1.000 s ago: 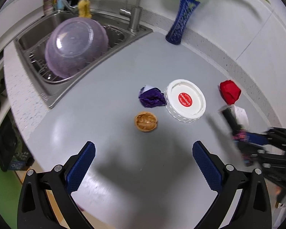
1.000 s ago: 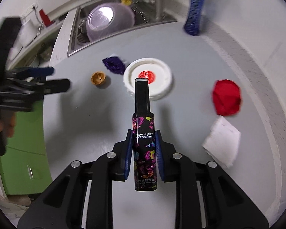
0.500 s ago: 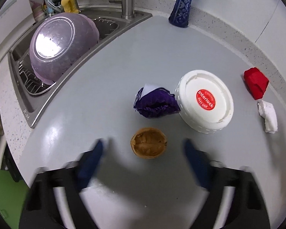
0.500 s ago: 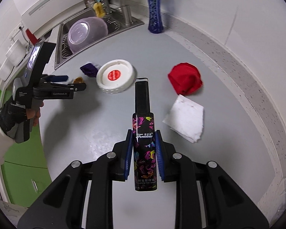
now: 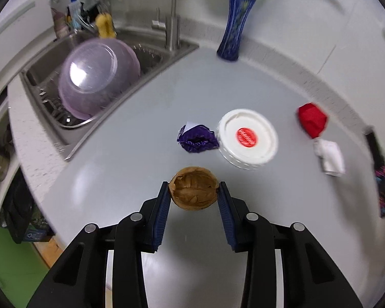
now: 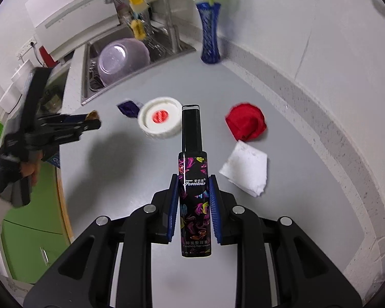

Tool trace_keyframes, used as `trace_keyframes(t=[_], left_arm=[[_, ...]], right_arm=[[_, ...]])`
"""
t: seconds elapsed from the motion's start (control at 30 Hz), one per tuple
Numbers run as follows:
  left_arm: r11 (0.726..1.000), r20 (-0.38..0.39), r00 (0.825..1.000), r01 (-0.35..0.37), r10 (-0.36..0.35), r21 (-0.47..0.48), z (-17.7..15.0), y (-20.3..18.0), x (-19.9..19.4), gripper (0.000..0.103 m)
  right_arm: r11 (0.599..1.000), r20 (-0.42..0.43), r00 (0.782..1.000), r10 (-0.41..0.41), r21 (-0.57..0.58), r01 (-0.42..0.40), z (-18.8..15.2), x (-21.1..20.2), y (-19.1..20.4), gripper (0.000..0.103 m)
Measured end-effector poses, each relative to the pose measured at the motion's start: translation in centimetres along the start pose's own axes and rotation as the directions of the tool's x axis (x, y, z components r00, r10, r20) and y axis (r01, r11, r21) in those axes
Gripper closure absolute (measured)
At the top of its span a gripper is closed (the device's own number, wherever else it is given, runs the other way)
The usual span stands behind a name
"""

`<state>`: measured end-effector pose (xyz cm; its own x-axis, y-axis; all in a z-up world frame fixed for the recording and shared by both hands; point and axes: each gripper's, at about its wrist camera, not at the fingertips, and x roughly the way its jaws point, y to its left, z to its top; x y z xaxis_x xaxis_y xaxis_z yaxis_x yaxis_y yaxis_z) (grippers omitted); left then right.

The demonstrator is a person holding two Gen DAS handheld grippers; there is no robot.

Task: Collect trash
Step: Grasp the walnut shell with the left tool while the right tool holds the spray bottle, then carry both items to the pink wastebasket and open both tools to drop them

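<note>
My left gripper (image 5: 194, 192) is shut on a brown walnut shell (image 5: 194, 191) and holds it above the grey counter; it also shows in the right wrist view (image 6: 93, 115). My right gripper (image 6: 194, 190) is shut on a black hair-cream tube (image 6: 194, 179) with a coloured pattern. On the counter lie a crumpled purple wrapper (image 5: 197, 140), a white lid with a red sticker (image 5: 247, 138), a red crumpled paper (image 5: 311, 119) and a white tissue (image 6: 246, 170).
A sink (image 5: 38, 84) with an upturned purple bowl (image 5: 97, 77) is at the back left. A blue vase (image 5: 233, 37) stands by the wall. The counter's front edge drops to green cabinet fronts (image 6: 30, 220).
My left gripper moved forward over the walnut shell, closed on it and lifted it. My right gripper kept its hold on the tube and pulled back and up.
</note>
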<state>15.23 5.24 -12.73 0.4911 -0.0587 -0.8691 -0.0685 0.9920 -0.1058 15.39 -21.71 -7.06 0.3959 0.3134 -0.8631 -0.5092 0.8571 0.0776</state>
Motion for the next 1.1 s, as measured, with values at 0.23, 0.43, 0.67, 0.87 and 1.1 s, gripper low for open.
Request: trace_keyframes(t=[0.23, 0.43, 0.67, 0.87, 1.1], left_arm=[[0.998, 0.08, 0.996, -0.026, 0.031, -0.058, -4.9, 3.5, -10.2, 0.066], [0.978, 0.133, 0.983, -0.105, 0.13, -0.178, -10.9, 8.9, -19.0, 0.066], [0.923, 0.138, 0.959, -0.19, 0.247, -0.335, -19.1, 15.2, -26.4, 0.066], [0.875, 0.122, 0.947, -0.221, 0.299, -0.431, -23.4, 19.1, -28.5, 0.066], [0.831, 0.087, 0.952, -0.209, 0.294, -0.515, -27.1, 23.0, -24.2, 0.066]], right_arm=[[0.989, 0.064, 0.994, 0.084, -0.127, -0.075, 1.8, -1.9, 7.0, 0.08], [0.947, 0.087, 0.973, 0.211, -0.266, -0.182, 2.7, -3.7, 16.8, 0.08], [0.859, 0.052, 0.928, 0.37, -0.399, -0.32, 2.2, -5.2, 28.6, 0.08], [0.779, -0.014, 0.895, 0.446, -0.486, -0.396, 0.8, -5.3, 37.1, 0.08], [0.744, -0.093, 0.892, 0.443, -0.517, -0.423, -1.4, -0.6, 41.9, 0.08]])
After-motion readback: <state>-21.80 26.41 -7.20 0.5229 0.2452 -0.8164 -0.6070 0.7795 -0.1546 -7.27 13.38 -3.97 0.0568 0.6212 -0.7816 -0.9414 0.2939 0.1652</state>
